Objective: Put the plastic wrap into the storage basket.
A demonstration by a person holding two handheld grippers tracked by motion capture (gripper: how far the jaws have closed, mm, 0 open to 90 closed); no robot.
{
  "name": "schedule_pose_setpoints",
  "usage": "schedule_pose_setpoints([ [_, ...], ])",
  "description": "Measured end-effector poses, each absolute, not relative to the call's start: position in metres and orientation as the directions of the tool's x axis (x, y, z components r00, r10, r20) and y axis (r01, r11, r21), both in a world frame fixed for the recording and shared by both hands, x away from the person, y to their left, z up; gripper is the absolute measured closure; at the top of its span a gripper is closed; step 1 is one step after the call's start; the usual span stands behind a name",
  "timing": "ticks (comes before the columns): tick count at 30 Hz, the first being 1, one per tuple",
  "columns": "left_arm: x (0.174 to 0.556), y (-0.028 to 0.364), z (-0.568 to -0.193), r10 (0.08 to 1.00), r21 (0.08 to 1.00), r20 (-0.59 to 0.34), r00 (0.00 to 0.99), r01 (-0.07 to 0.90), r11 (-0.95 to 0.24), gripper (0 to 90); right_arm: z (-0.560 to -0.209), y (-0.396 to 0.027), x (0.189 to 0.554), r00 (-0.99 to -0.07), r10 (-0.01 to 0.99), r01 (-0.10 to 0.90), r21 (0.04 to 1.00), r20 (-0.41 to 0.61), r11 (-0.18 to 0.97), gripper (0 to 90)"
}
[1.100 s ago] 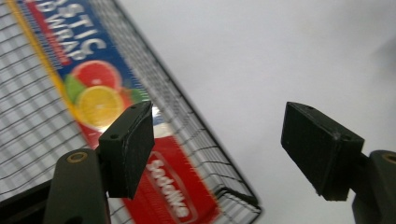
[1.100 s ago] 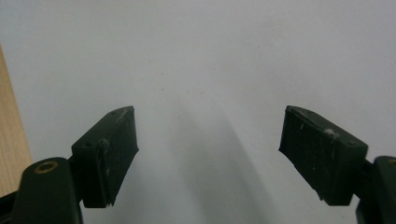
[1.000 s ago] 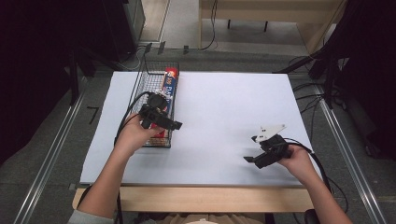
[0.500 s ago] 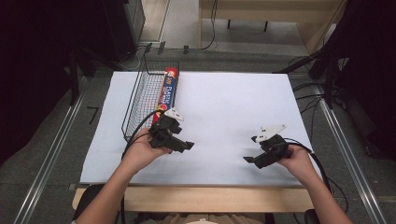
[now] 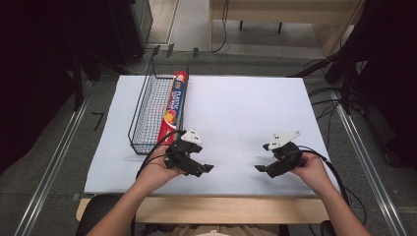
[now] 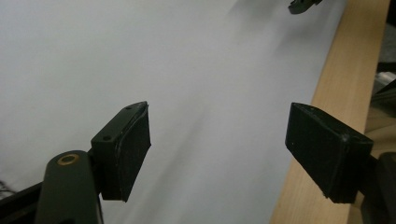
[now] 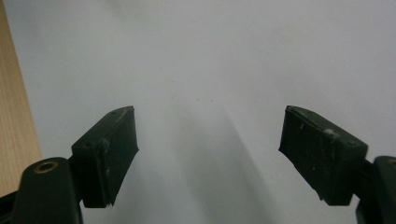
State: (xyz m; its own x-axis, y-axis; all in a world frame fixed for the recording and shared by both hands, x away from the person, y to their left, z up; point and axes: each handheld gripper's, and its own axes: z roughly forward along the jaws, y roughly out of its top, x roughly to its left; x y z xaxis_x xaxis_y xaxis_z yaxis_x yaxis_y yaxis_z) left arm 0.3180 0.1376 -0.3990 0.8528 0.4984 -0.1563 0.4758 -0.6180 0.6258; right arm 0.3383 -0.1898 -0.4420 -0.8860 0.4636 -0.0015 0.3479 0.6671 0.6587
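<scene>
On the white sheet (image 5: 246,118), covering most of the table (image 5: 221,209), the wire basket (image 5: 147,110) is sitting at far left, the foil box (image 5: 173,105) lying against its right wall. Just nearer, the left gripper (image 5: 205,169), jaws just opening, is hovering empty; the right gripper (image 5: 260,168) is gaping empty, well apart.

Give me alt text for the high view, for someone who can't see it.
A person's two hands rest on a white table sheet, each holding an open, empty black gripper: left gripper, right gripper. Behind the left one, a red foil box leans along the right wall of a wire basket.
</scene>
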Motion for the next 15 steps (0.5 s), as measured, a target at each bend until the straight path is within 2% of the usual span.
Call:
schedule_pose_setpoints([
  [7, 0.3166, 0.1344, -0.4059, 0.481, 0.607, -0.157, 0.862, 0.469, -0.642, 22.8, -0.4436, -0.1886, 0.3381, -0.89, 0.456, 0.344, 0.649, -0.005, 0.678, 19.6],
  [15, 0.3212, 0.1428, -0.4058, 0.503, 0.616, -0.166, 0.848, 0.488, -0.619, 22.8, -0.4446, -0.1882, 0.3384, -0.892, 0.451, 0.339, 0.643, -0.011, 0.686, 19.6],
])
